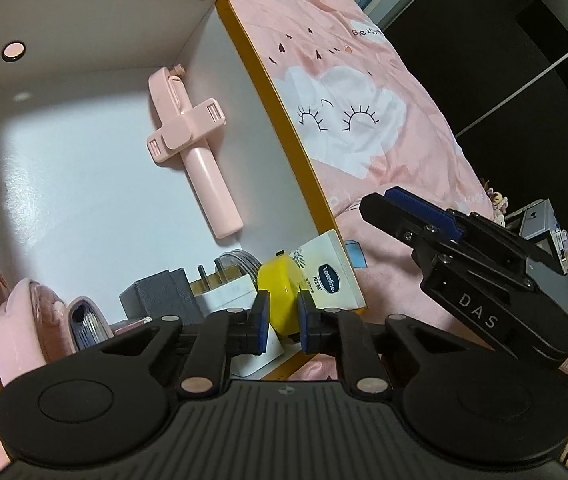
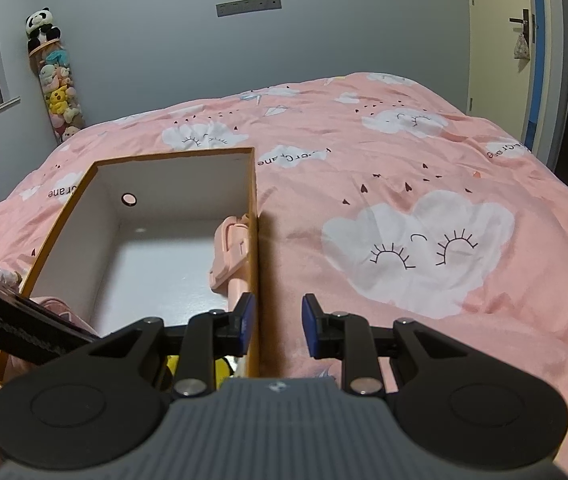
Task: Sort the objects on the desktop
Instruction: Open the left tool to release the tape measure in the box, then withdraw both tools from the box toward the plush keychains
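Left gripper [image 1: 283, 316] jaws clenched on yellow round object [image 1: 278, 292], crowded by Vaseline box [image 1: 330, 276] and white plug [image 1: 226, 294]; right gripper [image 2: 278, 322] jaws released astride box wall [image 2: 253, 240].

You can read "Vaseline" on the small white carton [image 1: 326, 276] in the box, and "DAS" on the right gripper [image 1: 418, 210] body.

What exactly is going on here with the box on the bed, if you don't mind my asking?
A person is sorting small items with two handheld grippers. The left gripper is shut on a yellow round object at the near corner of the orange-rimmed box, beside a Vaseline carton. A pink selfie stick already lies inside. The right gripper straddles the box's side wall, holding nothing.
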### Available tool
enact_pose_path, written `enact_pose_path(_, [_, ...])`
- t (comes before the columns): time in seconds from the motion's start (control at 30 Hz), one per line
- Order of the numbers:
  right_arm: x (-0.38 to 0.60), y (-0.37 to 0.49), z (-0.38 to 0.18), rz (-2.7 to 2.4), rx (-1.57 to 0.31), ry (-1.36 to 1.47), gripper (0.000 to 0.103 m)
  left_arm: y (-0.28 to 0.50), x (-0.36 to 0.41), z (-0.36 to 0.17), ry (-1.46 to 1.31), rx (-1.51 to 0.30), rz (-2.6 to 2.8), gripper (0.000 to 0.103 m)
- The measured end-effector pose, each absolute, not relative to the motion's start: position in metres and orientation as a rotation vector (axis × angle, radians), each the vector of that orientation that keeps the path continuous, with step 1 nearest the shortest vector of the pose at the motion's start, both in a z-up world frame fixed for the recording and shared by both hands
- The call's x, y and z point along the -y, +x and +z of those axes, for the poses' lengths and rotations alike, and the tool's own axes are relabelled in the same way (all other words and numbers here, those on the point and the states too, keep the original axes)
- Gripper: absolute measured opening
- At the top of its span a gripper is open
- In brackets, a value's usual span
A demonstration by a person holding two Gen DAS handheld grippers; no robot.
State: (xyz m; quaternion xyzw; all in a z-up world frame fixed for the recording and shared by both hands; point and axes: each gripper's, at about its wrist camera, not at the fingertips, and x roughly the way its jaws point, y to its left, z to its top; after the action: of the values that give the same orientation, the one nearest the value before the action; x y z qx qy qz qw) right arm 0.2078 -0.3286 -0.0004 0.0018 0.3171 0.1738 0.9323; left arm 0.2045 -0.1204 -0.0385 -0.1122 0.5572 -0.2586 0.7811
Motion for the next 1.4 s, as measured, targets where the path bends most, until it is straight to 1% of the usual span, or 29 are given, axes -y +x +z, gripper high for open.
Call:
enact_pose_path(0.13, [0.326, 0.205, 0.002, 0.366, -0.657, -0.007, 0.028, 0.203, 0.115, -0.034, -0.251, -1.191, -0.552, 0.016])
enact_pose_path(0.27, [0.321, 0.198, 0.008, 0.391, -0.663, -0.029, 0.029, 0.194, 0.11, -0.018, -0.234, -1.136, -0.55, 0.016])
enact_pose_path(0.4, [0.313, 0.187, 0.015, 0.408, -0.691, -0.069, 0.03, 0.178, 0.105, 0.003, -0.159, -1.074, -0.503, 0.016])
enact_pose_path(0.5, [0.307, 0.177, 0.017, 0.416, -0.717, -0.09, 0.034, 0.163, 0.1, 0.012, -0.11, -1.041, -0.459, 0.016])
enact_pose_path(0.7, [0.292, 0.155, 0.02, 0.439, -0.736, -0.132, 0.035, 0.132, 0.079, 0.021, -0.079, -0.988, -0.369, 0.016])
enact_pose_path(1.23, [0.251, 0.116, 0.02, 0.519, -0.8, -0.213, 0.04, 0.075, -0.003, 0.018, -0.152, -0.942, -0.14, 0.017])
enact_pose_path(1.4, [0.229, 0.112, 0.028, 0.589, -0.779, -0.234, 0.044, 0.065, -0.031, 0.012, -0.187, -0.929, -0.059, 0.018])
